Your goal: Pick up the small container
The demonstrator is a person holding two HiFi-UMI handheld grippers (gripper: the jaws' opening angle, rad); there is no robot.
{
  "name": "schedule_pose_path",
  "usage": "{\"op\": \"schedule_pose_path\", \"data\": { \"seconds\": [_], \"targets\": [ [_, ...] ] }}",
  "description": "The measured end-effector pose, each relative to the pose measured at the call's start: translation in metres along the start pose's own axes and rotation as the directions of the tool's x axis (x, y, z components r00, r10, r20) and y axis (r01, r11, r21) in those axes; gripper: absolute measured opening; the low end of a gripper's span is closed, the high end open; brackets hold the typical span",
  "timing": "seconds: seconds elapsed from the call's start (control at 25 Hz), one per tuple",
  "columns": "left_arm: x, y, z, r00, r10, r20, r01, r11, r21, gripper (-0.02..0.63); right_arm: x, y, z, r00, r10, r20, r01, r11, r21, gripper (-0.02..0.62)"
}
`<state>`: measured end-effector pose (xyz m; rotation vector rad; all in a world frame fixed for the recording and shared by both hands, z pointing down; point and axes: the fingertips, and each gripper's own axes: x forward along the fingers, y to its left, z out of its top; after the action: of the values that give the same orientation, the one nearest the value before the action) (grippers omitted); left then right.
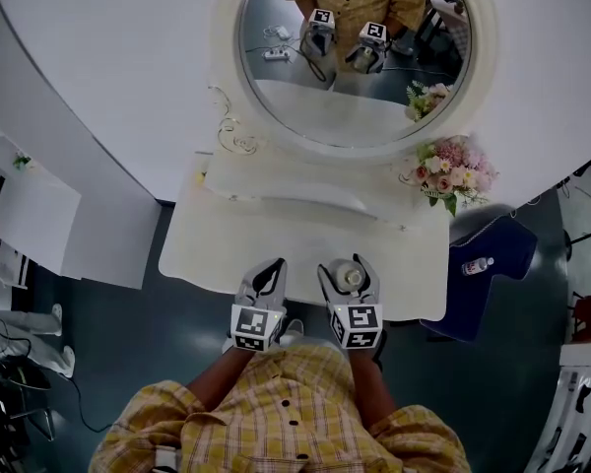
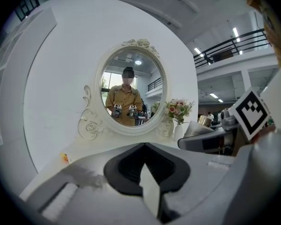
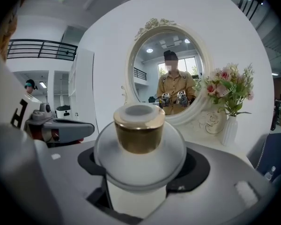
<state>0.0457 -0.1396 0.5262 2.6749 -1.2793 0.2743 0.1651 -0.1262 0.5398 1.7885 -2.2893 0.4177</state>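
White desk (image 1: 276, 244) lies below the oval mirror (image 1: 355, 67). Over its near edge the right gripper (image 1: 347, 270) has its jaws clamped on the small container (image 3: 139, 144), gripped at its wide belly, likely for steadiness. The left gripper (image 1: 269, 276) hangs alongside, unneeded, with its jaws together and empty.

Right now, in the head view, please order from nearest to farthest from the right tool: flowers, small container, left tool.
1. The small container, held by the right tool.
2. The left tool, beside it, leftward.
3. The flowers, far back on the right.
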Motion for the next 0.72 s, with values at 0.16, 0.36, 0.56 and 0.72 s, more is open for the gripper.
{"op": "schedule_pose_path", "data": {
  "seconds": [0.16,0.36,0.56,0.72],
  "targets": [
    [0.001,0.0,0.003,1.0,-0.008,0.006,0.008,1.0,0.003,0.0,-0.007,-0.005,0.005,1.0,-0.013,0.006,0.013,1.0,0.012,0.337],
    [0.001,-0.001,0.007,1.0,-0.009,0.012,0.009,1.0,0.017,0.0,-0.016,-0.007,0.016,0.999,-0.026,0.031,0.026,1.0,0.016,0.337],
    [0.0,-0.004,0.008,1.0,-0.009,0.014,0.009,1.0,0.028,0.0,-0.023,-0.01,0.021,0.998,-0.039,0.046,0.038,0.999,0.02,0.337],
    [0.001,-0.006,0.017,0.999,-0.013,0.032,0.012,1.0,0.026,0.0,-0.026,-0.014,0.024,0.997,-0.05,0.061,0.048,0.998,0.026,0.337]
  ]
}}
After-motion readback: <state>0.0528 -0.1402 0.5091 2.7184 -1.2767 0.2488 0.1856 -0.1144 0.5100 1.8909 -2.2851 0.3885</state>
